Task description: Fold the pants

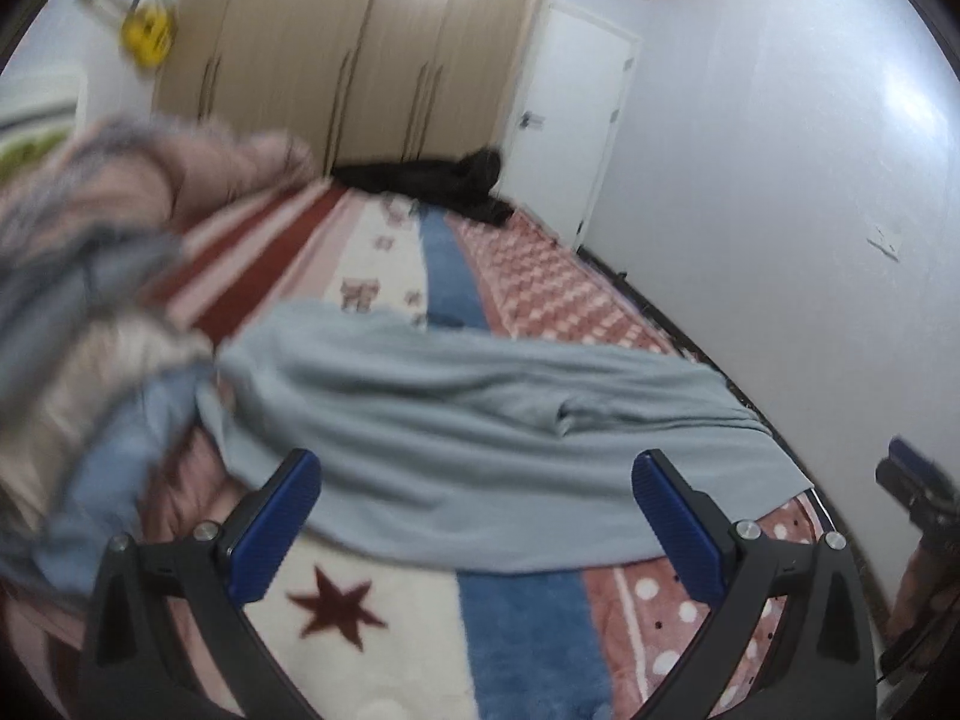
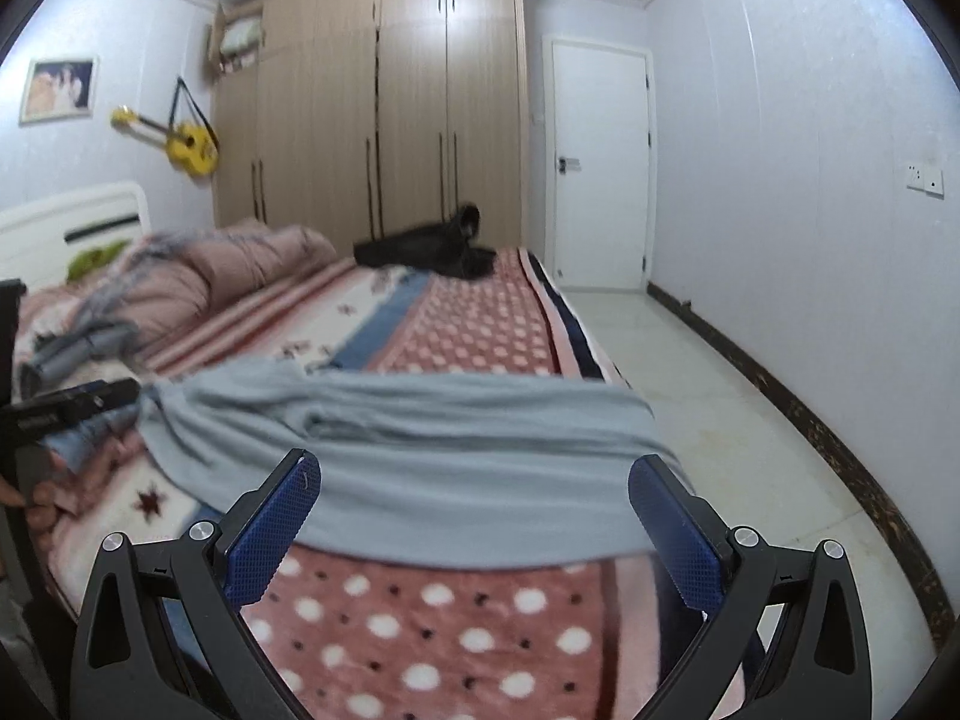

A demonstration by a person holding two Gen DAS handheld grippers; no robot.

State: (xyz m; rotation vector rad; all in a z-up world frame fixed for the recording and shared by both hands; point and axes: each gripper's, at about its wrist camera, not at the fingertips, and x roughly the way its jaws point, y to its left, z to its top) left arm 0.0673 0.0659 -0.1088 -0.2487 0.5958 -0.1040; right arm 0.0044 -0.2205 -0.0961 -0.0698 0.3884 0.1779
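the bed (image 2: 456, 648) fills the near and middle of both views, and its patterned blanket (image 1: 384, 630) of dots, stars and a blue stripe gives a broad, flat surface that suits folding. a wardrobe (image 2: 384, 108) and a door (image 2: 600, 168) stand at the far end of the room, out of the way. a pink quilt (image 2: 240, 264) is bunched up at the far left near the headboard, which leaves the near part of the bed free for work, and a dark garment (image 2: 432, 252) lies at the far end, well apart. the pants (image 2: 420, 456) are pale grey-blue and lie spread crosswise over the near part of the bed, wrinkled and with a fold ridge along the middle; their right end reaches the bed's right edge, likely so both ends can be reached at once. the left gripper (image 1: 477, 486) hovers just above the near edge of the pants with its jaws spread wide and nothing between them. the right gripper (image 2: 474, 483) hangs over the near edge towards the right end, jaws likewise wide apart and empty, so neither has taken hold of the cloth yet.
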